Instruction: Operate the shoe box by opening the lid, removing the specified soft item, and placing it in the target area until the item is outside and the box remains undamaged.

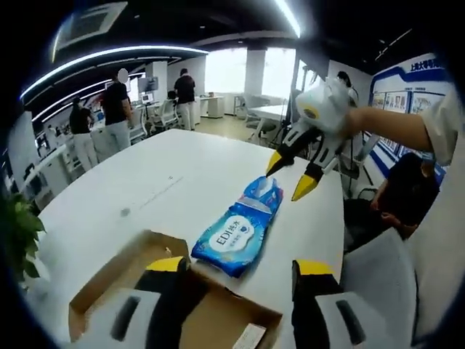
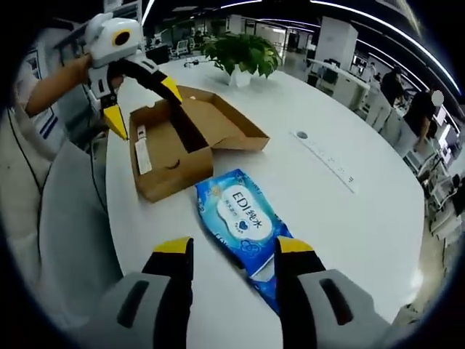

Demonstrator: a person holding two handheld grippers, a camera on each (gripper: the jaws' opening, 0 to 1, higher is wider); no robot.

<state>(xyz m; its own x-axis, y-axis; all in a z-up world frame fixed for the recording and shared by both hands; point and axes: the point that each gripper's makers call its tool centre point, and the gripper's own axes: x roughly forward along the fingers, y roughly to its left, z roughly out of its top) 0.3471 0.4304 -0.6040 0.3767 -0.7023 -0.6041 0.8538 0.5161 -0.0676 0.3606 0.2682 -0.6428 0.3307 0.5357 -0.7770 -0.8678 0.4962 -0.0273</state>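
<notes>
A blue pack of wet wipes (image 1: 236, 231) (image 2: 244, 216) lies flat on the white table (image 1: 167, 174), just outside the brown cardboard shoe box (image 1: 120, 280) (image 2: 174, 156). The box stands open, its lid (image 2: 229, 120) folded back, with a white label (image 2: 142, 153) inside. My left gripper (image 1: 240, 267) (image 2: 144, 105) is open above the box's edge and holds nothing. My right gripper (image 2: 234, 249) (image 1: 289, 176) is open too, hovering over the far end of the pack, and nothing sits between its jaws.
A potted plant (image 2: 243, 51) (image 1: 18, 233) stands on the table beyond the box. A cable slot (image 2: 327, 160) runs along the table's middle. Several people (image 1: 116, 109) stand by desks in the background. A person's sleeve (image 2: 33, 109) is at the table's edge.
</notes>
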